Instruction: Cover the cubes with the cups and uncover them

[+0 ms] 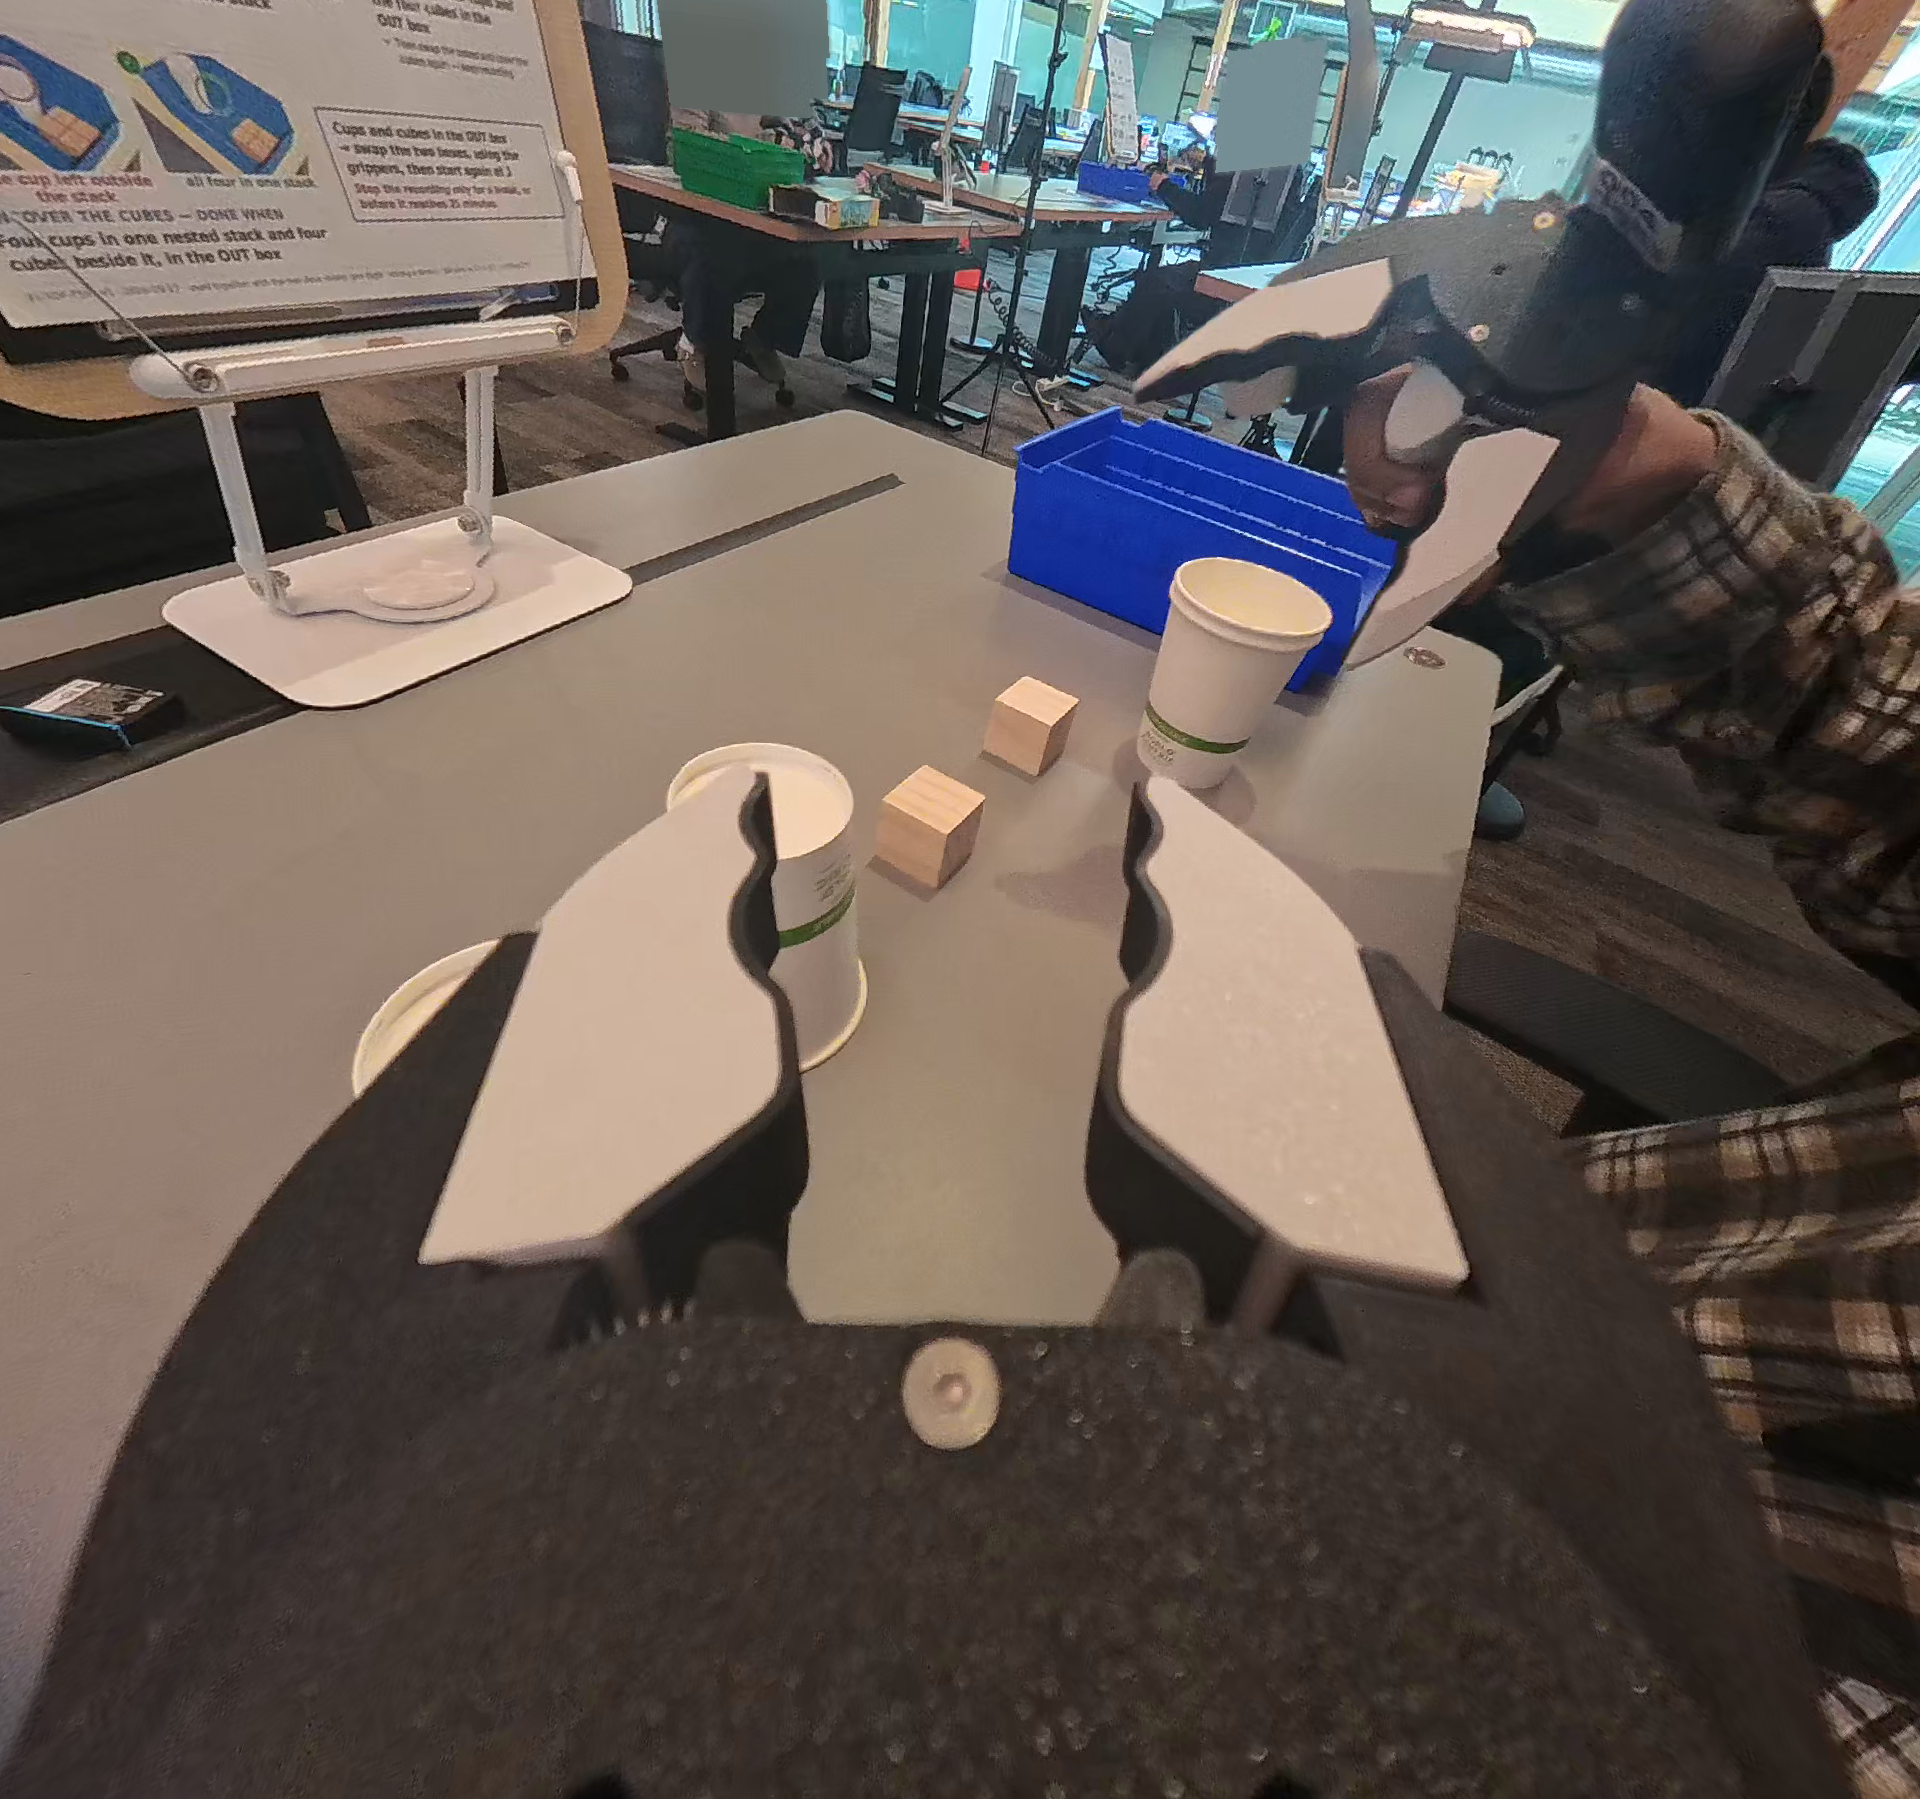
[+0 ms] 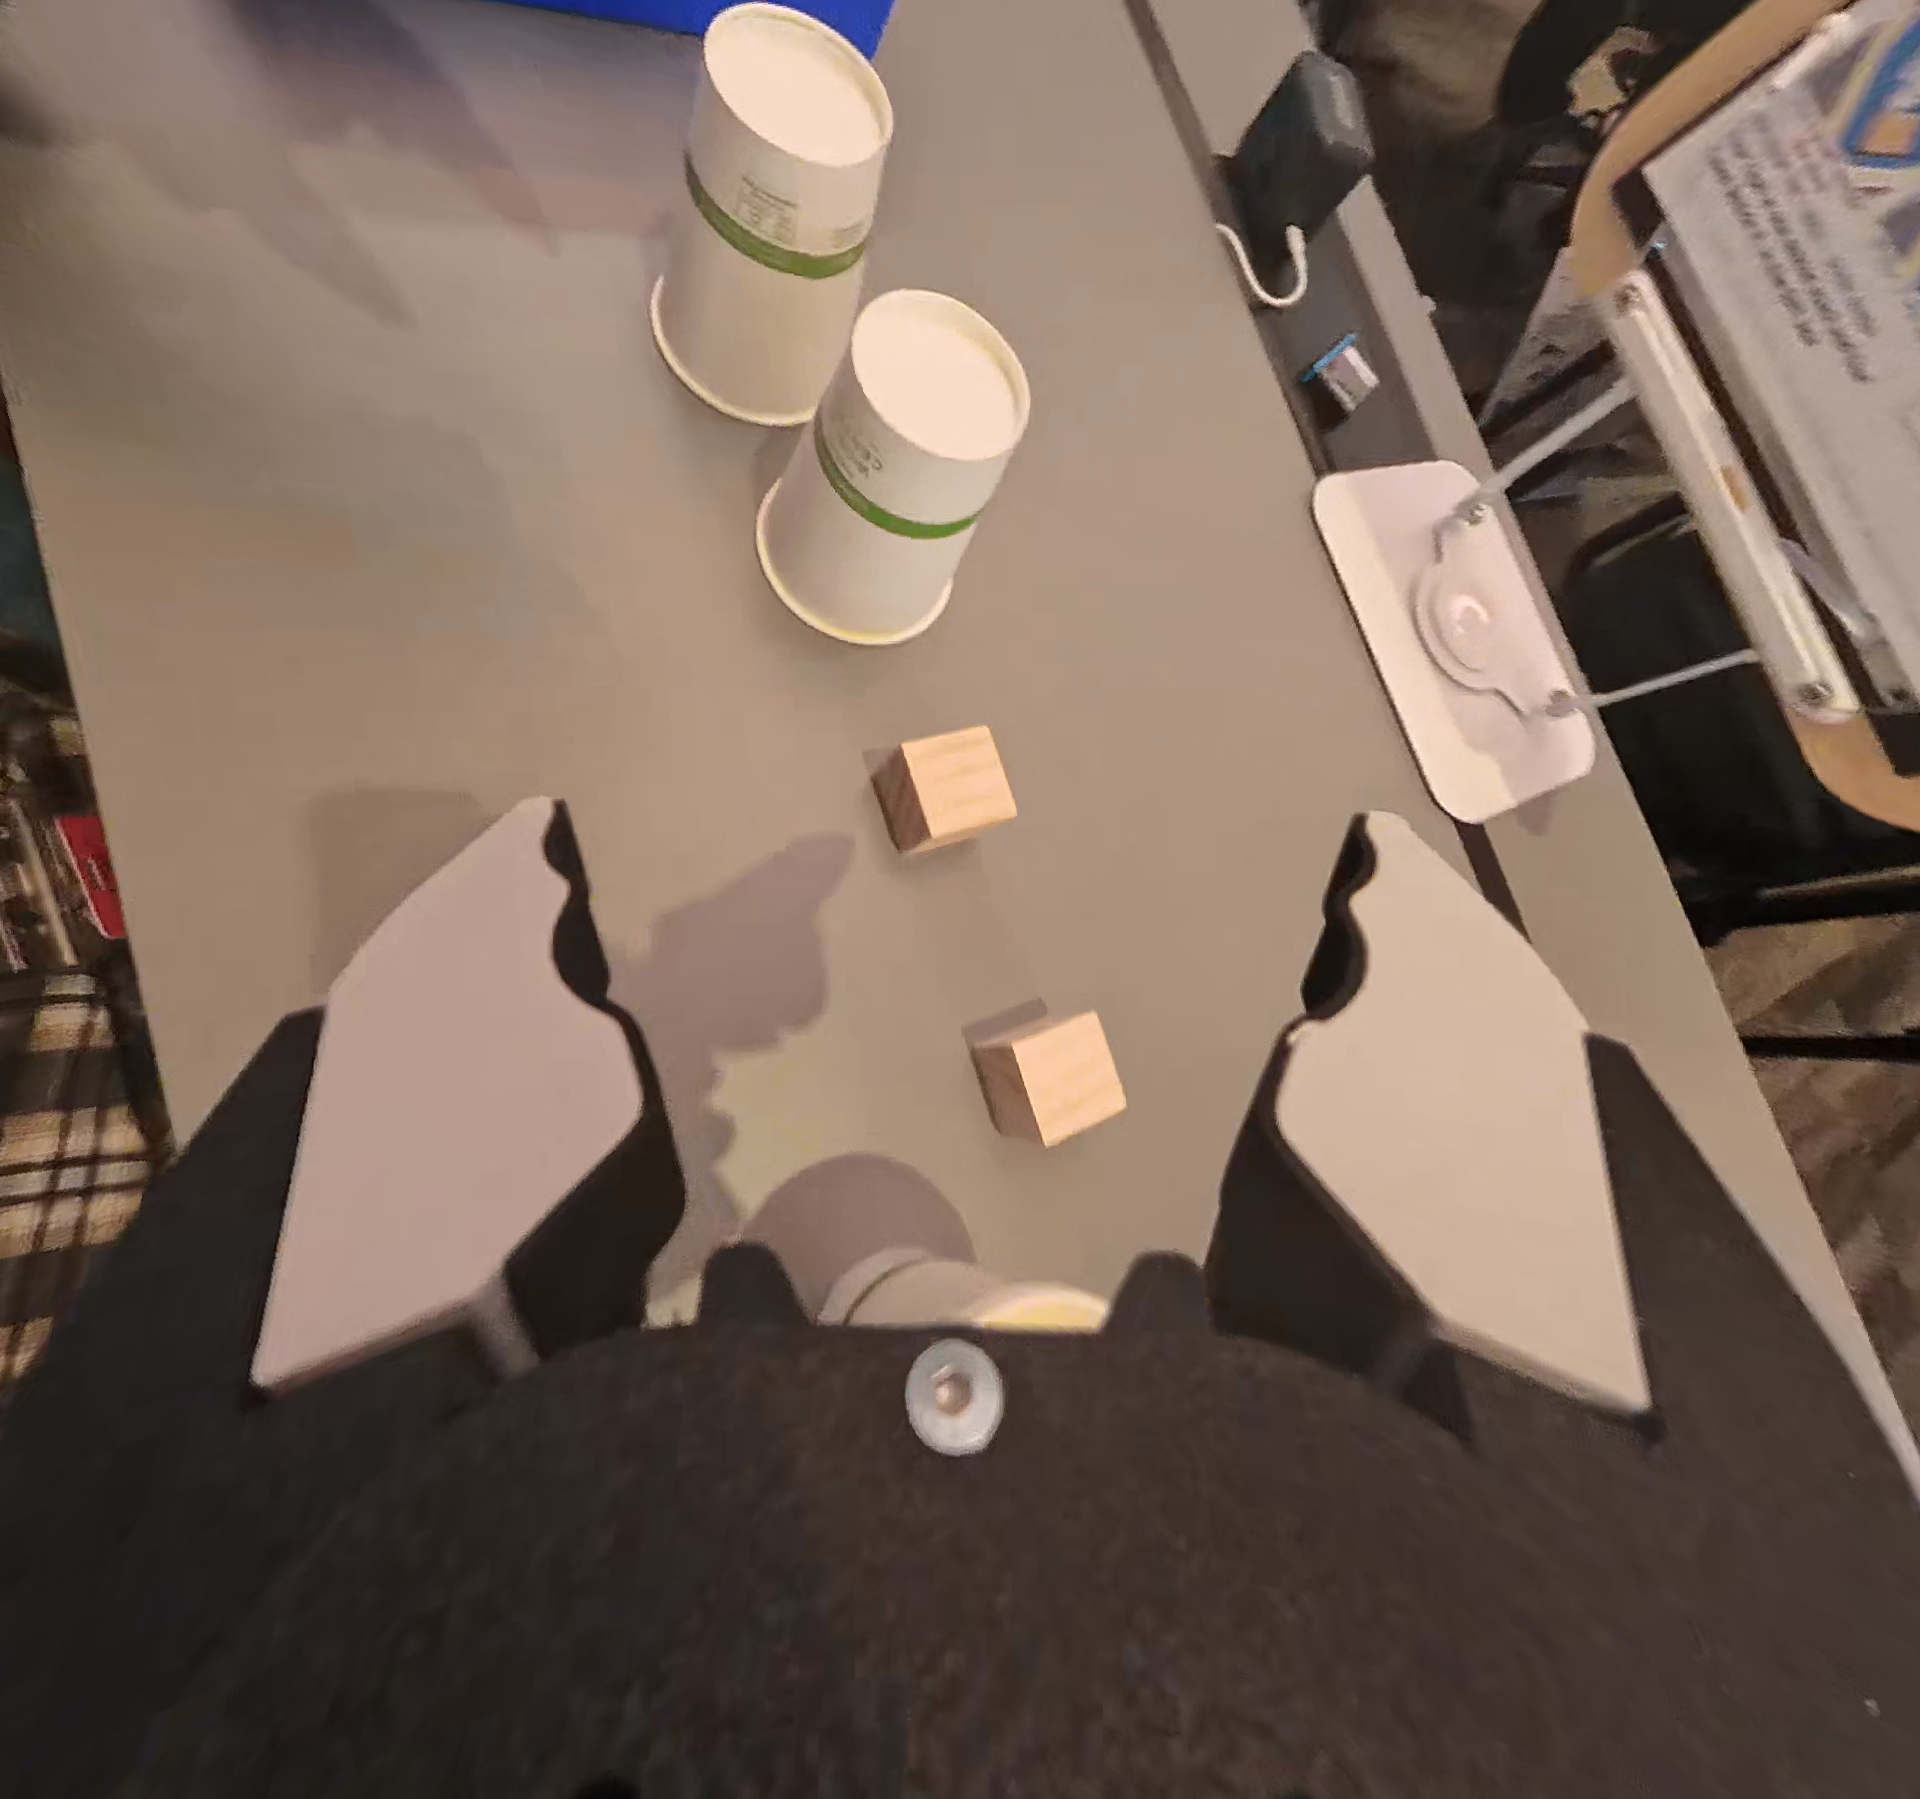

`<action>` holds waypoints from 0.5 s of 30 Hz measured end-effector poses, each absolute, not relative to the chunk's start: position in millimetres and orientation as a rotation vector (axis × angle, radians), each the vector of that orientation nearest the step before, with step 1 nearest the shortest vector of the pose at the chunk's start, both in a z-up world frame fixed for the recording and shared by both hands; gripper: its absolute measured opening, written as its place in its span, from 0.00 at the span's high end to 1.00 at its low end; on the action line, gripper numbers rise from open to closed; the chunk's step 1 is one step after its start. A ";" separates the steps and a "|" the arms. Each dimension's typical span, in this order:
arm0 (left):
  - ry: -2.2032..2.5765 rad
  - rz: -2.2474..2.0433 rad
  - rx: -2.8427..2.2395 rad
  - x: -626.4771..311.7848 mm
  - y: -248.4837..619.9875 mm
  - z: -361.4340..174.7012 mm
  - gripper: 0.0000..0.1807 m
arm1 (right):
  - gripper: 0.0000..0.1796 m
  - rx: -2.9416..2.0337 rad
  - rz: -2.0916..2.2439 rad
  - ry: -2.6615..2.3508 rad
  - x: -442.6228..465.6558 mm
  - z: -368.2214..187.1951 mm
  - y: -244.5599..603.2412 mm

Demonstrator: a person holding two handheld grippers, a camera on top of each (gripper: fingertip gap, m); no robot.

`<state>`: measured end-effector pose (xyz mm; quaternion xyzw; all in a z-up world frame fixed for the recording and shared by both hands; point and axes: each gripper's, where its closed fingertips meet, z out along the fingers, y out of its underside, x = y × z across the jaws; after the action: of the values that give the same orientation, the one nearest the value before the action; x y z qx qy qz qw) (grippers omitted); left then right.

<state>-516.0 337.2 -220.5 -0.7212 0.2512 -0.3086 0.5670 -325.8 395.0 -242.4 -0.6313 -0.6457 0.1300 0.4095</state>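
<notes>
You are holding both the left tongs [image 1: 945, 819] and right tongs [image 2: 961, 845] spread and empty above the desk [image 1: 416, 866], where two bare cubes [image 2: 943, 787] are sitting near two upturned cups [image 2: 894, 471], so a careless sweep is risking toppling one.

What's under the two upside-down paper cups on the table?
Both upside-down cups sit rims down on the table; whatever's beneath is covered. Two wooden cubes lie uncovered nearby.

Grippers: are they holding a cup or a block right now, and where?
Nothing is held. The left gripper and right gripper are both open and empty above the table.
</notes>
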 end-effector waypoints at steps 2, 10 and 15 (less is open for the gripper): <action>0.592 -0.718 -1.706 -516.2 340.1 -224.4 0.65 | 0.28 -1.585 0.357 -1.642 -335.1 -245.9 396.3; 0.873 -0.437 -1.908 -507.0 381.7 -250.6 0.56 | 0.29 -1.615 0.422 -1.683 -327.8 -262.7 386.9; 1.320 -0.097 -2.164 -507.4 414.6 -288.1 0.46 | 0.29 -1.634 0.428 -1.683 -315.6 -271.8 381.6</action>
<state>-507.4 414.6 -288.1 -0.8144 0.4967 -0.0364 0.2978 -315.6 381.6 -271.8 -0.6367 -0.6559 0.1667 0.3697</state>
